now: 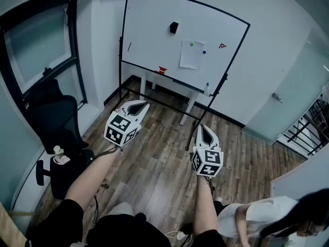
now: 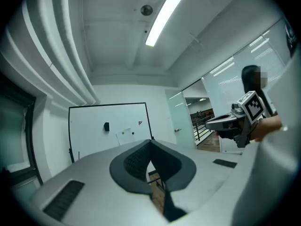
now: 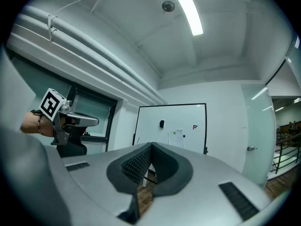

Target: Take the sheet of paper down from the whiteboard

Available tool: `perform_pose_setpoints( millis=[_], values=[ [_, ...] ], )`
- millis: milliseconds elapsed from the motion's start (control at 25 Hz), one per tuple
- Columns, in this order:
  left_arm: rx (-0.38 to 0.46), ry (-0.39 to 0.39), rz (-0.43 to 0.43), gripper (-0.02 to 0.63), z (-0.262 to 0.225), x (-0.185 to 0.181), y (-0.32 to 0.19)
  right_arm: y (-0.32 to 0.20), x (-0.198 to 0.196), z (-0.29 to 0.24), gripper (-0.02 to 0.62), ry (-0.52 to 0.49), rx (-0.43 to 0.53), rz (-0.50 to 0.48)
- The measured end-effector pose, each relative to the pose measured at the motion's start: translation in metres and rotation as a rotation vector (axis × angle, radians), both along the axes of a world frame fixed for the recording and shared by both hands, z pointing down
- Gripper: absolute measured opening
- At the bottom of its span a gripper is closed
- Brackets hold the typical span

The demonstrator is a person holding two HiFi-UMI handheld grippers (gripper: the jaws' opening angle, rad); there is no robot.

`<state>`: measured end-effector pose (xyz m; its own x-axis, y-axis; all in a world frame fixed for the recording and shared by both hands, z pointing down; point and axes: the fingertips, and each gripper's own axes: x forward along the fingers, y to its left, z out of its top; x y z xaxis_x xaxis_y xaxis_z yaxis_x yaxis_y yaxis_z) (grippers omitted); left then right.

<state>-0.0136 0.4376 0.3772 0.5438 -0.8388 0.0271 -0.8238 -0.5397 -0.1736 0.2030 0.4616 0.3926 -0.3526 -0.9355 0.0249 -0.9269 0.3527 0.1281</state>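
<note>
Bright, even, cool-tinted light from a long white ceiling strip lamp point(image 2: 164, 15); shadows soft. Strong fisheye bending, dark vignetted corners.

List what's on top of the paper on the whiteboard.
On the sheet of paper: a green magnet near the top, a dark magnet at the right edge. The whiteboard behind it is covered.

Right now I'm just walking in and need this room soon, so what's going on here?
A person stands back from the whiteboard with a left gripper and a right gripper, both held level and aimed at the board. The fingers of both are shut with nothing between them. The sheet of paper hangs on the board under a green magnet, untouched; taking it down has not yet begun.
</note>
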Motion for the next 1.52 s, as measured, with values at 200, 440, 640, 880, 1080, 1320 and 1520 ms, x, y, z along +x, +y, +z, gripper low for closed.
perform_pose_setpoints(
  millis=[200, 440, 640, 880, 1080, 1320, 1520],
  values=[
    [0.009, -0.001, 0.001, 0.021, 0.006, 0.003, -0.041, -0.043, 0.0, 0.011, 0.023, -0.004, -0.007, -0.003],
    [0.006, 0.006, 0.006, 0.021, 0.02, 0.001, -0.123, -0.12, -0.001, 0.021, 0.023, -0.014, -0.001, -0.001],
    [0.015, 0.018, 0.019, 0.021, 0.022, 0.0, -0.22, -0.212, -0.007, 0.022, 0.023, -0.005, 0.007, 0.008],
    [0.017, 0.013, 0.044, 0.021, 0.015, -0.005, -0.339, -0.325, -0.021, 0.013, 0.023, 0.009, 0.013, 0.02],
    [0.028, 0.002, 0.062, 0.021, 0.012, -0.013, -0.416, -0.399, -0.031, 0.014, 0.023, 0.003, 0.02, 0.039],
    [0.035, -0.012, 0.088, 0.021, 0.011, -0.014, -0.481, -0.459, -0.034, 0.016, 0.023, -0.011, 0.02, 0.066],
    [0.027, -0.005, 0.098, 0.021, 0.017, -0.01, -0.523, -0.496, -0.032, 0.027, 0.023, -0.015, 0.0, 0.083]
  ],
)
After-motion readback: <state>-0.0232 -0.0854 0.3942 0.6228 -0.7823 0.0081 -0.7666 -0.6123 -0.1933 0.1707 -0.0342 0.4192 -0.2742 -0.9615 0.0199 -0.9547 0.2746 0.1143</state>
